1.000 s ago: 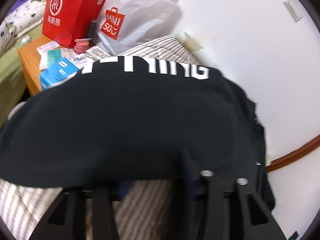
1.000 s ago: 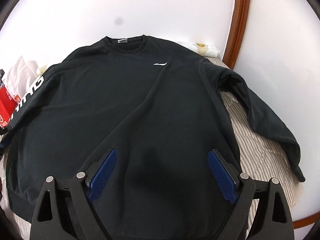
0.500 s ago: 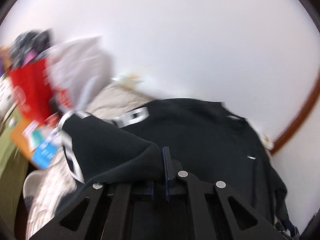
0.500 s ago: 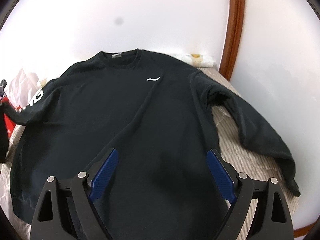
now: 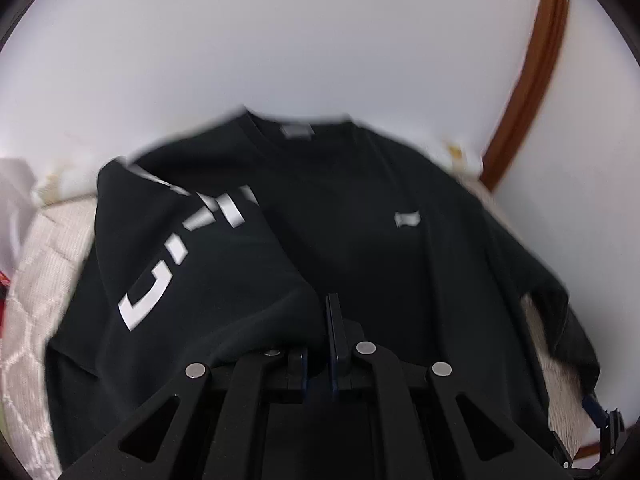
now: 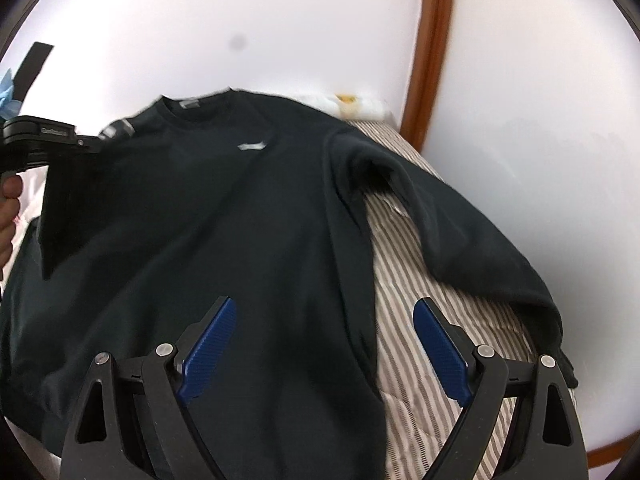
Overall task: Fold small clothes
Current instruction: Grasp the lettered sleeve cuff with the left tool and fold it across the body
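A black sweatshirt (image 6: 248, 216) lies front up on a striped bed, collar towards the wall; it also shows in the left wrist view (image 5: 372, 264). My left gripper (image 5: 326, 320) is shut on the cuff of the left sleeve (image 5: 192, 264), which bears white letters, and holds it lifted over the chest. It shows at the left edge of the right wrist view (image 6: 48, 144). My right gripper (image 6: 324, 336) is open and empty above the hem. The other sleeve (image 6: 472, 240) lies spread to the right.
The striped bedcover (image 6: 432, 344) is bare right of the shirt. A white wall and a brown wooden trim (image 6: 432, 48) stand behind the bed. A white pillow or bag (image 6: 352, 106) lies by the collar. White bags (image 5: 16, 200) show at the left.
My left gripper has carried the lettered sleeve from the left side up and over the chest. The right gripper has shifted slightly right and stayed open.
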`<move>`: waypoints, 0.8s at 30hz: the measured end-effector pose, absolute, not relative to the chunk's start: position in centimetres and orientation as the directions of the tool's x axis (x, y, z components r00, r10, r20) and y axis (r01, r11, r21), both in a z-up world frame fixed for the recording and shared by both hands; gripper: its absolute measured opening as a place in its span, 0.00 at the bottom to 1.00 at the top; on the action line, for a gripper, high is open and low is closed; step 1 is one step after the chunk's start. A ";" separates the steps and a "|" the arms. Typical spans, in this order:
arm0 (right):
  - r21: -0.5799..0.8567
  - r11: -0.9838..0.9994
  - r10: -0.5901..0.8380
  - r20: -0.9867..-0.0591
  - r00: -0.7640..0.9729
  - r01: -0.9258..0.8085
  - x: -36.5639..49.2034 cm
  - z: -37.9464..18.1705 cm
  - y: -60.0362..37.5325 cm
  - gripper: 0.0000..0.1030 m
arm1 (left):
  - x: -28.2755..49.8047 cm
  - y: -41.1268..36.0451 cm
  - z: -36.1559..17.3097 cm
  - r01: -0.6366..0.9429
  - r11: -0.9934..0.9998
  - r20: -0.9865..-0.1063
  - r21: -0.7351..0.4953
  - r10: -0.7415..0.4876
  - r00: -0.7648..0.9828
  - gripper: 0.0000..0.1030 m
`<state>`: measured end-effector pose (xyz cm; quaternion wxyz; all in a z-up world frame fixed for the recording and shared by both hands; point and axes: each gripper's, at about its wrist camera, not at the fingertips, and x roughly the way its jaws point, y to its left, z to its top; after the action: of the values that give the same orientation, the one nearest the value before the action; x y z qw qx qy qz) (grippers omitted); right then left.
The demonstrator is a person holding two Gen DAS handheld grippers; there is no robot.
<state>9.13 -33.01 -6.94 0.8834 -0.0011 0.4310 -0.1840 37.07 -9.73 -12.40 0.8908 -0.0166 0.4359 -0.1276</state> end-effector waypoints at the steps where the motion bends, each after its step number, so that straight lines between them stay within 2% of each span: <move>1: -0.165 0.931 -0.330 -0.763 0.555 0.326 9.1 -7.1 -33.1 0.87 | 37.0 -10.5 -13.1 0.221 0.965 -0.793 -0.137 -0.241 0.559 0.08; 3: -0.177 0.928 -0.340 -0.764 0.548 0.328 8.9 -7.3 -33.3 0.87 | 36.7 -11.3 -14.0 0.239 0.963 -0.818 -0.126 -0.237 0.524 0.12; 4: -0.179 0.928 -0.341 -0.763 0.549 0.327 8.8 -7.2 -33.3 0.87 | 36.2 -11.6 -14.1 0.258 0.958 -0.820 -0.128 -0.248 0.516 0.19; 6: -0.183 0.929 -0.341 -0.758 0.556 0.320 8.9 -6.9 -32.9 0.87 | 34.9 -11.5 -13.8 0.289 0.946 -0.809 -0.151 -0.286 0.514 0.34; 7: -0.185 0.931 -0.340 -0.755 0.561 0.315 9.1 -6.7 -32.7 0.87 | 34.0 -11.1 -13.3 0.302 0.939 -0.797 -0.163 -0.306 0.521 0.49; 8: -0.189 0.932 -0.339 -0.750 0.568 0.308 9.3 -6.4 -32.3 0.87 | 33.2 -10.8 -12.8 0.314 0.935 -0.786 -0.166 -0.318 0.531 0.60; 12: -0.174 0.952 -0.295 -0.731 0.615 0.250 10.7 -4.9 -29.9 0.87 | 29.5 -7.2 -10.7 0.333 0.936 -0.756 -0.112 -0.297 0.583 0.61; 14: -0.157 0.965 -0.256 -0.732 0.632 0.210 11.8 -4.5 -28.2 0.87 | 28.0 -3.7 -10.4 0.271 0.959 -0.758 -0.083 -0.238 0.607 0.66; 19: -0.142 0.988 -0.151 -0.740 0.655 0.068 15.2 -5.1 -21.9 0.87 | 24.0 6.1 -12.9 0.062 0.998 -0.795 0.004 -0.034 0.606 0.66; 24: -0.177 0.980 -0.076 -0.754 0.652 -0.091 18.2 -7.0 -15.0 0.87 | 19.7 13.8 -16.2 -0.040 0.997 -0.838 -0.071 -0.038 0.545 0.66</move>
<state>18.18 -15.01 -6.99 0.9034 -0.1000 0.4169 0.0042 19.71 13.79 -16.17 0.8779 -0.0407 0.4772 0.0005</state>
